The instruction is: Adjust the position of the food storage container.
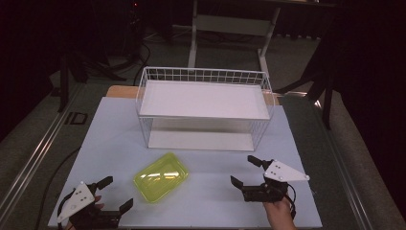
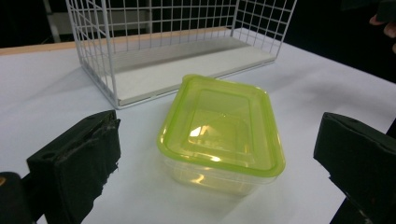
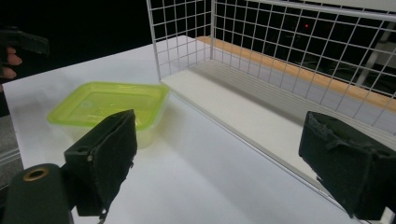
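**Two open hand-held grippers flanking a lidded container on the counter**

The white counter (image 1: 201,196) carries, toward its far side, a white wire basket (image 1: 205,108) with a flat white shelf across its top and a white base board. In front of the basket, apart from it, sits a clear container with a yellow-green lid (image 1: 160,177), lid on, lying at a slant. The left hand-held gripper (image 1: 116,193) rests at the near left, jaws apart and empty, facing the container. The right hand-held gripper (image 1: 245,171) rests at the near right, jaws likewise spread, gripping nothing.
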Demonstrator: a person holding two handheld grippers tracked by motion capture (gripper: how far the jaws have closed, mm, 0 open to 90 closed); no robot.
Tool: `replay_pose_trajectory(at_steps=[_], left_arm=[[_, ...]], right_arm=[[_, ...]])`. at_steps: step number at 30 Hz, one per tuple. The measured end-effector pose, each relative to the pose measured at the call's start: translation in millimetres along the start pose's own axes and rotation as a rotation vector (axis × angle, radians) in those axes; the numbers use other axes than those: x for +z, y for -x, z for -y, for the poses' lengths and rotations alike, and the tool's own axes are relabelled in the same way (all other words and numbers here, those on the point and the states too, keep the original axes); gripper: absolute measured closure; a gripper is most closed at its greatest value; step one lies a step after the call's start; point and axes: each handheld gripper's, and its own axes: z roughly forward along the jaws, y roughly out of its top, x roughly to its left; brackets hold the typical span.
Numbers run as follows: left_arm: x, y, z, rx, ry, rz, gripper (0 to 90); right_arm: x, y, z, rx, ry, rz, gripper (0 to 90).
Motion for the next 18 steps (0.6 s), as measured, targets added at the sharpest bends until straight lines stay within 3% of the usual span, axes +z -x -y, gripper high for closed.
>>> replay_pose_trajectory(at_steps=[4,5,7,8,10,12,13,16,17,18], left_arm=[[-0.1,-0.5,-1.1,-0.007,-0.029,0.001,1.4],[0.3,-1.4,-2.5,-0.023,-0.052,0.016,1.4],[1.1,-1.6,-8.2,0.010,-0.130,0.011,1.4],[0.8,-1.2,-9.7,0.014,-0.144,0.007,1.4],[1.5,-2.5,-10.4,0.020,-0.186,0.055,1.4],[4.5,-2.1,-6.5,0.050,-0.262,0.058,2.1],[5.0,-2.2,-3.6,0.061,-0.278,0.060,6.7],[9.7,-7.1,2.3,0.043,-0.344,0.053,20.1],[11.9,-10.0,4.4,0.036,-0.363,0.050,31.5],[14.5,-11.6,5.9,0.027,-0.383,0.040,35.1]], right_arm=[[-2.1,1.2,-0.5,0.010,0.011,-0.001,11.5],[-2.1,1.2,-0.5,0.010,0.011,-0.001,11.5],[-2.7,0.8,-0.5,0.020,0.018,0.000,11.5],[-2.2,0.9,-0.8,0.025,0.020,-0.010,11.5],[-1.6,0.4,-1.0,0.029,0.018,-0.014,11.5],[-1.4,-1.2,-1.6,0.018,0.019,-0.014,11.5],[-1.5,-2.2,-2.0,0.010,0.018,-0.010,11.5],[-2.1,-3.7,-2.7,0.003,0.023,-0.011,11.5],[-2.4,-3.9,-2.9,0.003,0.024,-0.010,11.5],[-3.0,-4.0,-3.1,0.001,0.029,-0.009,11.5]])
